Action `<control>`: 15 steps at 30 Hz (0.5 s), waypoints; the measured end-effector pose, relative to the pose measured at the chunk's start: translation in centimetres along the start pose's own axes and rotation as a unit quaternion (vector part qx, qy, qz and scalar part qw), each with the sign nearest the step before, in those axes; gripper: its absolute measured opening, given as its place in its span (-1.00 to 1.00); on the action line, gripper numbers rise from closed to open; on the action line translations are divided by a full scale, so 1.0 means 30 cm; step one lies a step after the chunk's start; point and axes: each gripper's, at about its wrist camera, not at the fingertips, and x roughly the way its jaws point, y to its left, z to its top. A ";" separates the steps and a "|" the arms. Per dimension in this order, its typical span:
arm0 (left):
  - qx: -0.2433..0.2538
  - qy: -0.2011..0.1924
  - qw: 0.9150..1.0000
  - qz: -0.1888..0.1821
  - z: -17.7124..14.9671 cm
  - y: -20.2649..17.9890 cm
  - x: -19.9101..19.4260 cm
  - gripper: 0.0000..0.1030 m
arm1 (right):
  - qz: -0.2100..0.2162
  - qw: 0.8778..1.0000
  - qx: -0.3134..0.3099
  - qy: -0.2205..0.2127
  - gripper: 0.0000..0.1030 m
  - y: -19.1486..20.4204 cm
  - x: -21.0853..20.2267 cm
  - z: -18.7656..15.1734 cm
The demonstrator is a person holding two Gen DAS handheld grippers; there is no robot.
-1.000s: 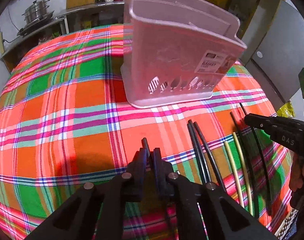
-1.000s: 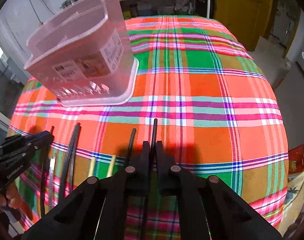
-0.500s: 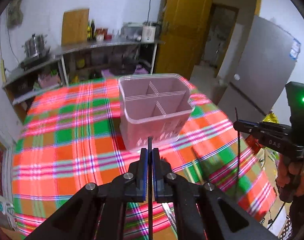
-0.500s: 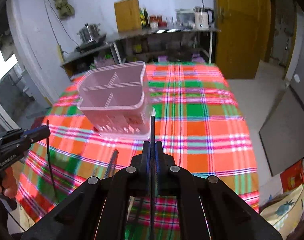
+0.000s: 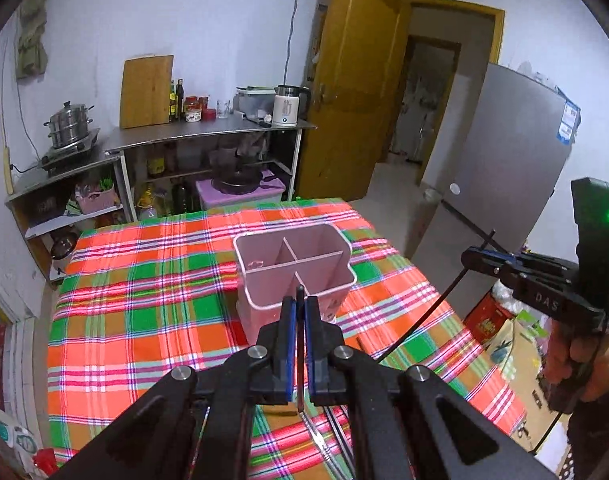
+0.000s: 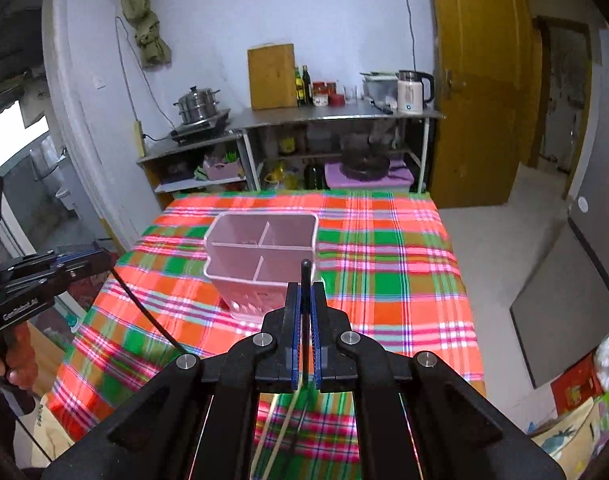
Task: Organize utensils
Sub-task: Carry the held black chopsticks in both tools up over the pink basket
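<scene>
- Left gripper (image 5: 300,312): blue-padded fingers (image 5: 288,320) clamped tight on a thin black chopstick (image 5: 300,344), tip poking out just past the pads, shaft running back under the jaws.
- Right gripper (image 6: 304,300): pads likewise pinched on a second black chopstick (image 6: 305,276), rounded end standing up above the fingertips.
- Seen from the left wrist camera, the right gripper off to the right, held in a hand (image 5: 576,364), its chopstick slanting down toward the cloth.
- Seen from the right wrist camera, the left gripper at the far left, also in a hand (image 6: 14,354), with its chopstick hanging down at a slant.
- Both held above the table, pointing down toward a pink utensil holder (image 5: 294,276).
- Holder upright on the plaid tablecloth (image 5: 144,320), split by cross dividers into compartments.
- More chopsticks (image 5: 328,436) lying on the cloth below the grippers, one pale (image 6: 282,428).
- Beyond the table: metal shelves (image 5: 208,140) with pots, bottles and a kettle.
</scene>
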 end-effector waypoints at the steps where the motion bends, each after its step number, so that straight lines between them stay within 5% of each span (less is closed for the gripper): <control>1: -0.003 -0.001 1.000 -0.003 0.014 0.003 -0.002 -0.93 | 0.002 1.000 -0.001 -0.003 -0.92 0.006 -0.004 0.012; 15: -0.025 -0.057 0.998 -0.020 0.303 0.029 -0.045 -0.93 | 0.045 0.997 0.009 -0.069 -0.92 0.083 -0.009 0.239</control>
